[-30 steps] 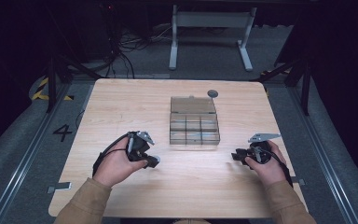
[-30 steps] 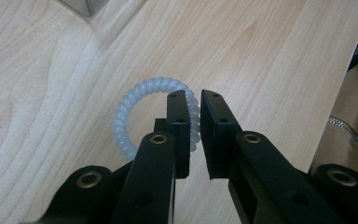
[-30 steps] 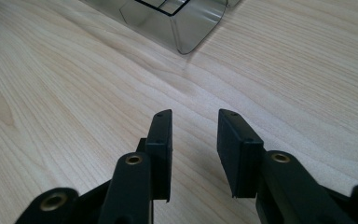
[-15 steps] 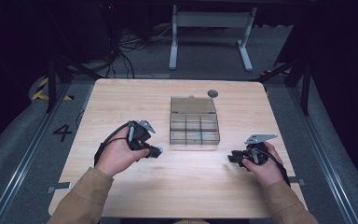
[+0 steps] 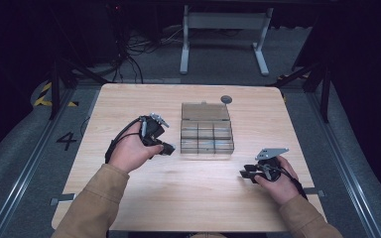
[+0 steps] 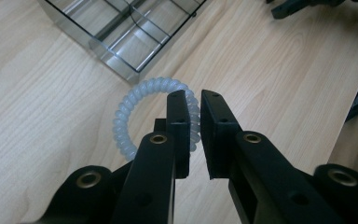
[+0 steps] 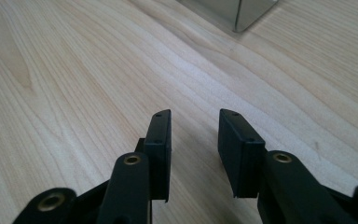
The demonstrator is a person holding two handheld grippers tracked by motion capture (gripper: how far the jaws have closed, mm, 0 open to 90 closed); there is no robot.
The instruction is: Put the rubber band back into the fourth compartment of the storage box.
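Translucent spiral hair tie [image 6: 154,114] is pinched by the left gripper [image 6: 193,100]: its jaws are nearly together with the coil's right side clamped between them, the rest of the ring hanging out to the left of the jaws. Tie sits just off the near corner of the clear compartment box [image 6: 126,32], close to it but not touching as far as I can tell; whether the ring is resting on the wooden table [image 6: 270,84] or lifted off it, can't tell. High view: left gripper [image 5: 164,147] just beside the box's [image 5: 206,131] left edge, jaws pointing at it. Right gripper [image 7: 193,135] is released, jaws apart with nothing between them, bare wood underneath; in the high view it [image 5: 248,173] sits near the table's front right, well apart from the box.
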